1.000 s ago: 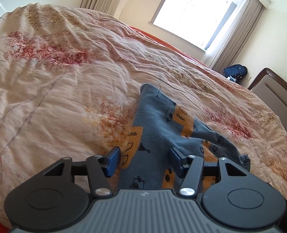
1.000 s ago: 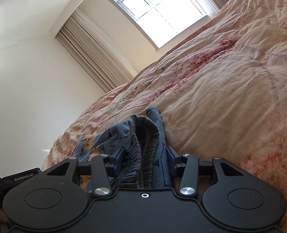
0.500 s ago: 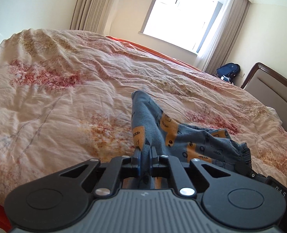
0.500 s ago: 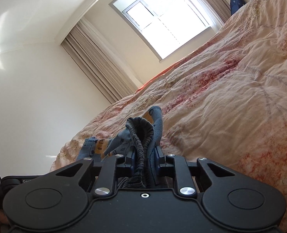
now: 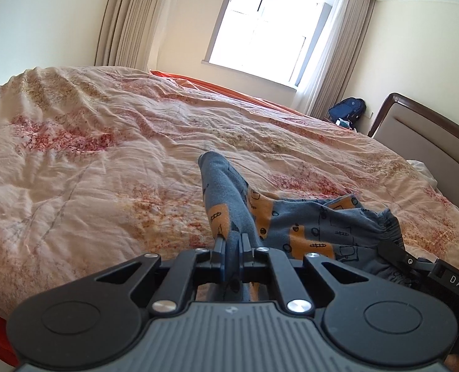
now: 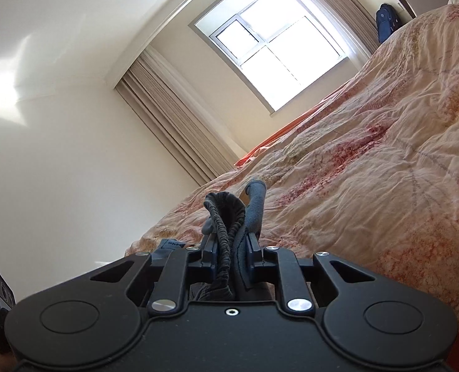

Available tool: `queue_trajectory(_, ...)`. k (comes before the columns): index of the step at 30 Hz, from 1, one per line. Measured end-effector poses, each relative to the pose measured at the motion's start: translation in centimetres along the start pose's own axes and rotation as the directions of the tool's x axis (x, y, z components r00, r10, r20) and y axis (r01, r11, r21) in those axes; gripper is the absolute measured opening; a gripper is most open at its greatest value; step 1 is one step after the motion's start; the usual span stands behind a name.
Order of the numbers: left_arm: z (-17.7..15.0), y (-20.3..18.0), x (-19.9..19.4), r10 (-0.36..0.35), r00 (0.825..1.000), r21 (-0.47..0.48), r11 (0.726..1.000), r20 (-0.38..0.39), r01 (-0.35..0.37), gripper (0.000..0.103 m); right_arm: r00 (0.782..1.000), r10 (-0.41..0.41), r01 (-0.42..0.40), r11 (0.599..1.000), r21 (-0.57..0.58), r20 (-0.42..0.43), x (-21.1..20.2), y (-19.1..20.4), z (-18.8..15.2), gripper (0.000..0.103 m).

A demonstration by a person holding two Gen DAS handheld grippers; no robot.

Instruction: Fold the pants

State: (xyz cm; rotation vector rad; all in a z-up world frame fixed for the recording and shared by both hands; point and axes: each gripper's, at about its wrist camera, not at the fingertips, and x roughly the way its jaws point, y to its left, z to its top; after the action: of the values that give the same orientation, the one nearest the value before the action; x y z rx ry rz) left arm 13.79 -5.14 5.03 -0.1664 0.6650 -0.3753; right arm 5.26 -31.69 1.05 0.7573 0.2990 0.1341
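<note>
While the pants (image 5: 294,217) hung raised above the floral quilt (image 5: 90,155), we held them at both ends: our left gripper (image 5: 232,241) pinched a leg, and our right gripper (image 6: 231,245) clamped the bunched elastic waistband (image 6: 225,214).

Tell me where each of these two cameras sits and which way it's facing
Left wrist: sits on the left gripper, looking across the bed toward the window; own fingers clamp the pants.
Right wrist: sits on the right gripper, tilted, aimed low over the bed at the window; own fingers pinch the pants waistband.
Shared: pants, bed, window, backpack.
</note>
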Motion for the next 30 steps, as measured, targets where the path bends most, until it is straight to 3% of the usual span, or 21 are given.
queue_trajectory(7, 1.7, 0.8, 2.3, 0.035, 0.999, 0.032, 0.999, 0.035, -0.036, 0.007, 0.999, 0.028, -0.029, 0.998, -0.054, -0.023, 2.1, 0.1, 0.1, 0.019)
queue_trajectory(12, 4.8, 2.3, 5.3, 0.056, 0.994, 0.034, 0.998, 0.099, -0.059, 0.006, 0.998, 0.048, -0.052, 0.992, -0.112, -0.045, 7.0, 0.8, 1.8, 0.019)
queue_trajectory(18, 8.6, 4.5, 10.5, 0.074, 0.978, 0.064, 0.994, 0.197, -0.088, 0.007, 0.999, 0.048, -0.044, 0.978, -0.205, 0.015, 14.1, 2.5, 4.1, 0.019)
queue_trajectory(22, 8.9, 6.2, 13.6, 0.084, 0.980, 0.044, 0.995, 0.179, -0.093, 0.007, 0.999, 0.016, -0.008, 0.974, -0.226, 0.038, 18.5, 2.8, 4.2, 0.019)
queue_trajectory(25, 8.2, 7.6, 15.4, 0.105, 0.985, 0.022, 0.994, 0.136, -0.109, 0.007, 0.999, -0.033, 0.033, 0.979, -0.201, 0.006, 21.4, 1.6, 3.5, 0.019)
queue_trajectory(30, 7.5, 8.7, 16.2, 0.108, 0.987, 0.000, 0.994, 0.122, -0.109, 0.009, 0.997, -0.078, 0.074, 0.986, -0.150, -0.020, 22.8, -1.1, 1.8, 0.020)
